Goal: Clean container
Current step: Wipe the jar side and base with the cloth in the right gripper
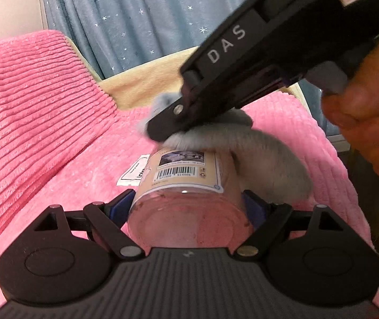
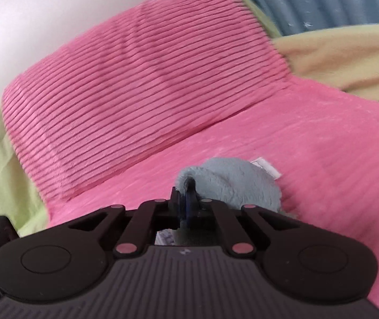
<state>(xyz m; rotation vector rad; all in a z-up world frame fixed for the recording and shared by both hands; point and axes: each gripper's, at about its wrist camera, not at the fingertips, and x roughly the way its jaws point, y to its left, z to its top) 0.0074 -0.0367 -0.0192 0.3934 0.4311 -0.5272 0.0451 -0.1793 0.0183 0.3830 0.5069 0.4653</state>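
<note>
While gripped, jar (image 1: 186, 194) (pinkish residue inside)

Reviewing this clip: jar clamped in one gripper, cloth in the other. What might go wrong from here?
1. The left gripper holds the smooth jar only by its sides near the base; wiping pressure may twist or slip it.
2. The right gripper pinches just an edge of the grey cloth, which might pull free.

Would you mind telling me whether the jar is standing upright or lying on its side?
On its side. The jar is held level in the left tool, its clear base facing the camera and its barcode label facing up.
</note>
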